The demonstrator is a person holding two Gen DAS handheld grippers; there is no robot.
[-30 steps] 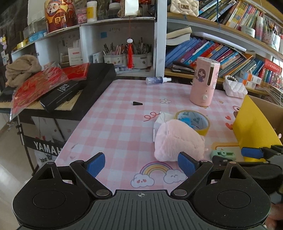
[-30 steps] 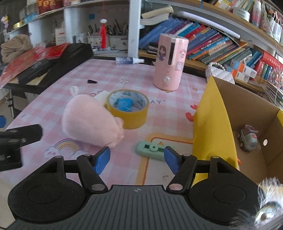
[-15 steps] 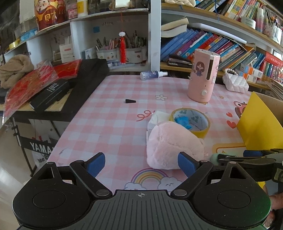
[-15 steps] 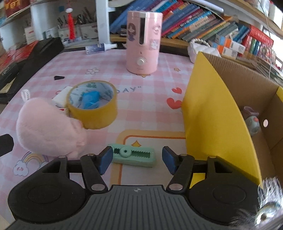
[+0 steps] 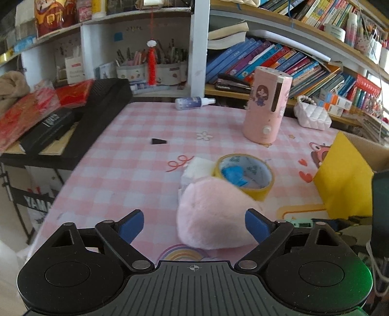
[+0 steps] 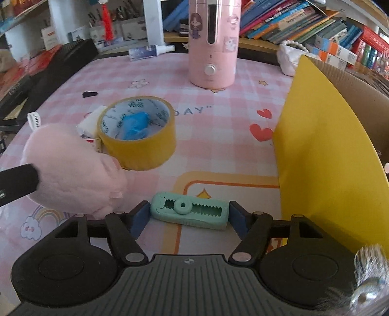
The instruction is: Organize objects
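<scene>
Only in the right wrist view, opening jaws around the green cutter (image 6: 189, 211); left jaws opening beside the pink plush (image 5: 214, 216).

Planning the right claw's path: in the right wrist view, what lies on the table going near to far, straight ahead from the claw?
Green toothed clip between the blue pads → yellow tape roll → pink humidifier → bookshelf behind the table.

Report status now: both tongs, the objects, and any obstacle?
Left tongs opening around pink plush. Right tongs opening, green clip between pads. Tape roll against plush.
</scene>
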